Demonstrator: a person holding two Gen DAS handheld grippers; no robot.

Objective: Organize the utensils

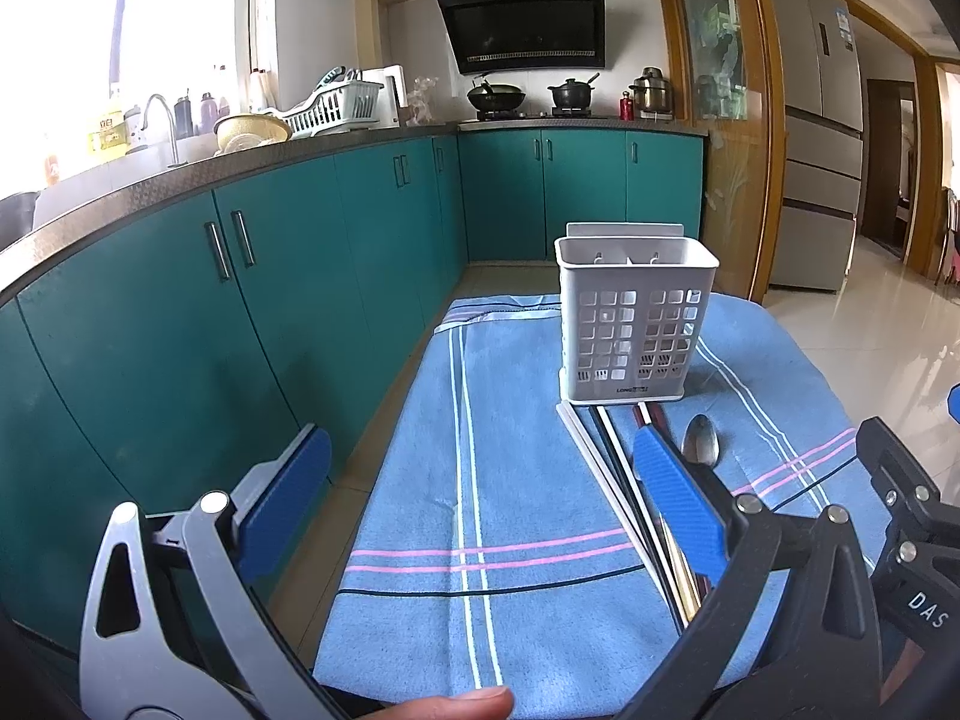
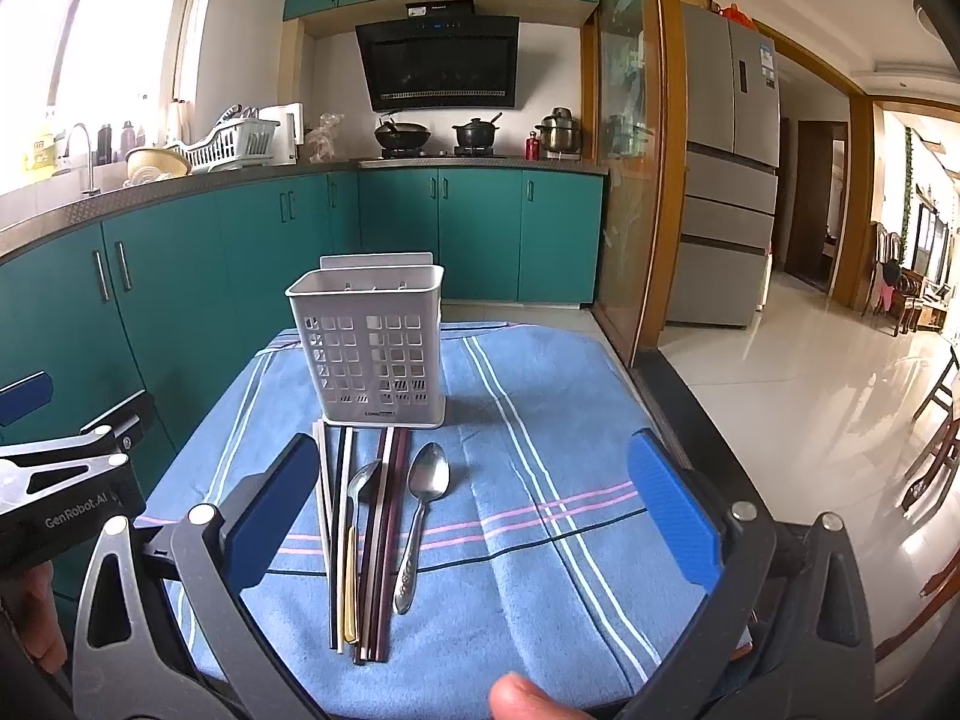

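Small bench (image 2: 606, 360) covered by a blue towel (image 2: 540, 588) with white, pink and dark stripes. White perforated utensil caddy (image 2: 369, 348) stands upright at the far middle of the towel, nothing visible sticking out of its top. Just in front of it, lying flat on the towel: a bundle of chopsticks (image 2: 360, 540) in white, black and dark red, far ends touching or almost touching the caddy base. A small spoon (image 2: 362, 483) rests on the chopsticks, bowl toward the caddy. A larger metal spoon (image 2: 420, 516) lies just right of the bundle, on the towel.

Left tongs (image 1: 480, 492) released, blue pads wide apart, hovering over the towel's left part, holding nothing. The chopsticks run behind the right pad in the left wrist view. Right tongs (image 2: 474, 516) also released, wide apart, empty; utensils lie between and beyond the pads. A fingertip (image 2: 528, 699) shows at the bottom edge of each view.

Room: kitchen with teal cabinets (image 2: 480, 228) below a dark countertop, teal upper cabinets, black range hood (image 2: 441, 63), wok and pots on the stove (image 2: 444, 150), dish rack (image 2: 231, 144) and sink faucet by a bright window. Silver fridge (image 2: 729, 168) right, glossy tiled floor (image 2: 798, 372), wood-framed glass door.
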